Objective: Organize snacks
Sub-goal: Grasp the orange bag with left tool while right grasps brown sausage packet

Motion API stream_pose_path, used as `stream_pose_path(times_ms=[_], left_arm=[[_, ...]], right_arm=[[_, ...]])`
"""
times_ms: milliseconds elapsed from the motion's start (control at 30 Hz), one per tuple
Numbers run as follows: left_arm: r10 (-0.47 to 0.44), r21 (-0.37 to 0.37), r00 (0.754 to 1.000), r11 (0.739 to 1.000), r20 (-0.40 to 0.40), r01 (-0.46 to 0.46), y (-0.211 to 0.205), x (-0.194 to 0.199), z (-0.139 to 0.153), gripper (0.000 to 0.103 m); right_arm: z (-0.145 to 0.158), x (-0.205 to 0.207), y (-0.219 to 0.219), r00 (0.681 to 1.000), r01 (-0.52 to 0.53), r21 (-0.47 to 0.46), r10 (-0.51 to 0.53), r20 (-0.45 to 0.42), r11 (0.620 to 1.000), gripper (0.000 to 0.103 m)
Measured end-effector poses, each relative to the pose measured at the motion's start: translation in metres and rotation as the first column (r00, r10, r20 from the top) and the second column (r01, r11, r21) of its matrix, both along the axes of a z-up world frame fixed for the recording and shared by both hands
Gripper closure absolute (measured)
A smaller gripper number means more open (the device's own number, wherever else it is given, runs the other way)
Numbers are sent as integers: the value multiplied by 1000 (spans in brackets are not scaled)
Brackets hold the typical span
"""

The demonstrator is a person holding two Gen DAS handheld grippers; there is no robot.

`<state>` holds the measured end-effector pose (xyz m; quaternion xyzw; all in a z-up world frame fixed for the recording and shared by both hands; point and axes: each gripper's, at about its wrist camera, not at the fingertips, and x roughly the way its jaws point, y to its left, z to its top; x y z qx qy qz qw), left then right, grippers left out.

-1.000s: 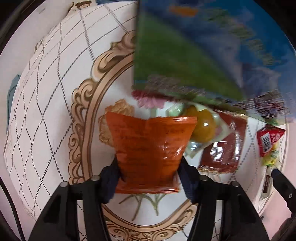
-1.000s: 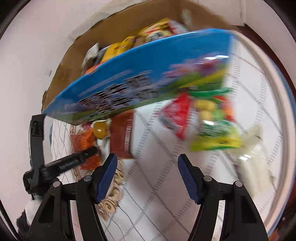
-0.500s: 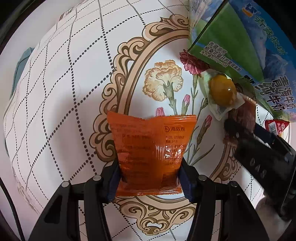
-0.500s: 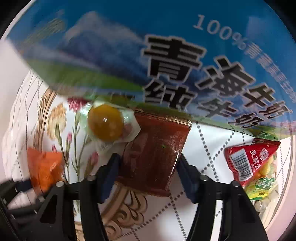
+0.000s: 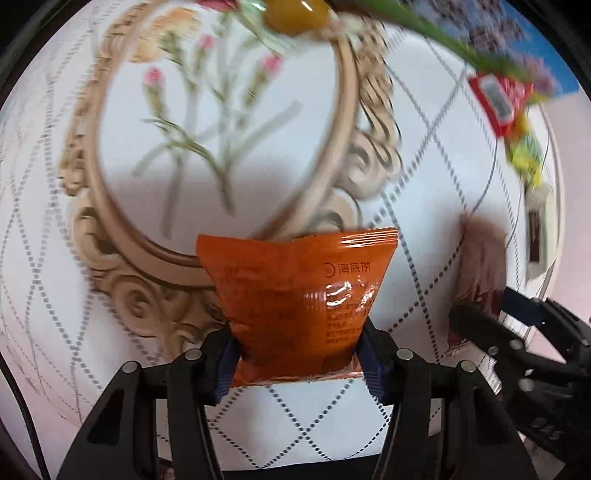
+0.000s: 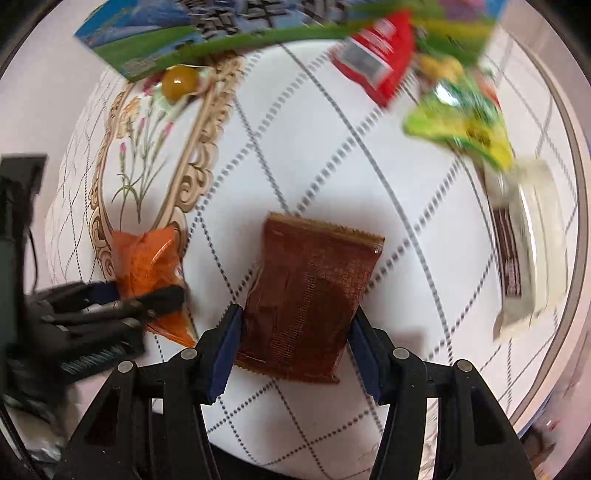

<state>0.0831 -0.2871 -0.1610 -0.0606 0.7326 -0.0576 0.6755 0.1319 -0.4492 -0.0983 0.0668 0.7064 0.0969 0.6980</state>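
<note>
Between the blue pads of the left gripper (image 5: 297, 356) sits an orange snack packet (image 5: 299, 295), clamped at its lower end above the patterned tablecloth (image 5: 424, 177); the right gripper (image 6: 291, 349) likewise pinches a dark red-brown packet (image 6: 310, 291); beyond lie a wrapped yellow jelly (image 6: 180, 82), a blue-green milk carton (image 6: 207, 33), a red packet (image 6: 376, 62) and a blurred green bag (image 6: 461, 122).
</note>
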Motion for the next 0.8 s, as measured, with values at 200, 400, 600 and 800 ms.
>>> stream_pose_path(times_ms=[200,400,600,800], left_arm=[[-1,18,1000,1000,-7,1,-11,1,-14,42],[29,0,1000,1000,10,-29,-3,-3,-12,42],[99,-65,995,993,-20,-100,11,4,-5,42],[130,-83,991,988,-38,-133,19,11,-5,42]], right_arm=[[0,12,-15,996,82,-11,-82,20,997,42],[-17,12,-2,989,150,17,-150,4,989,42],[-12,14,-10,979,201,58,-201,-1,978,38],[-12,21,-2,981,187,6,-187,52,982,39]])
